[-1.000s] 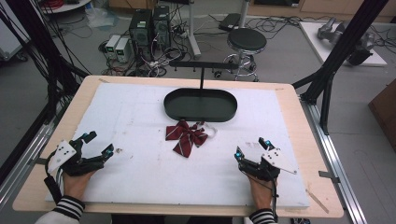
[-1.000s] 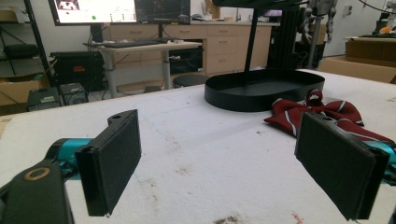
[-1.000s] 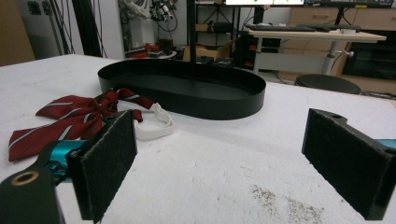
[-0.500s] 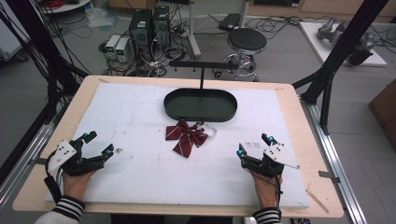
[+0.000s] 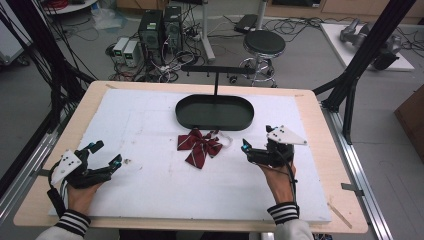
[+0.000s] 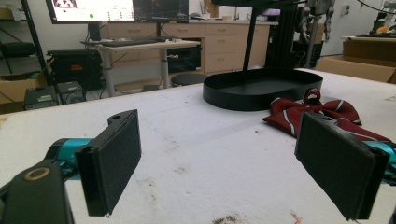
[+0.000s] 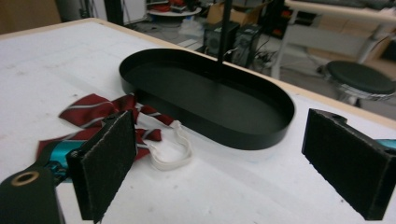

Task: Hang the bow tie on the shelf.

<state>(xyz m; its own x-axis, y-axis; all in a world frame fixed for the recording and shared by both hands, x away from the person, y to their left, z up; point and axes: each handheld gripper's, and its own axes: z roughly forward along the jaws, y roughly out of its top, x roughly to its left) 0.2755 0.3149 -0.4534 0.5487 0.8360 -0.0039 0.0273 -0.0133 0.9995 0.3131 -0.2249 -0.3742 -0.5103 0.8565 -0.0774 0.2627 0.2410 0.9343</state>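
A dark red striped bow tie [image 5: 200,146] lies flat on the white mat, just in front of a black oval tray [image 5: 215,126]. Its white strap [image 5: 226,140] curls out on the right side. My right gripper [image 5: 256,139] stands open just right of the bow tie, apart from it. In the right gripper view the bow tie [image 7: 88,112] and strap [image 7: 173,149] lie by the left jaw, with the tray [image 7: 210,126] ahead. My left gripper [image 5: 107,153] rests open at the mat's left, holding nothing. From there the bow tie [image 6: 322,112] lies ahead on the right.
A thin black post with a hooked crossbar [image 5: 216,70] rises from the tray's back. The white mat [image 5: 150,190] covers most of the wooden table [image 5: 310,100]. Beyond the table stand a stool [image 5: 265,42], computer boxes and cables.
My right gripper has moved away from the person and slightly left, closer to the bow tie and tray. The left gripper has stayed put.
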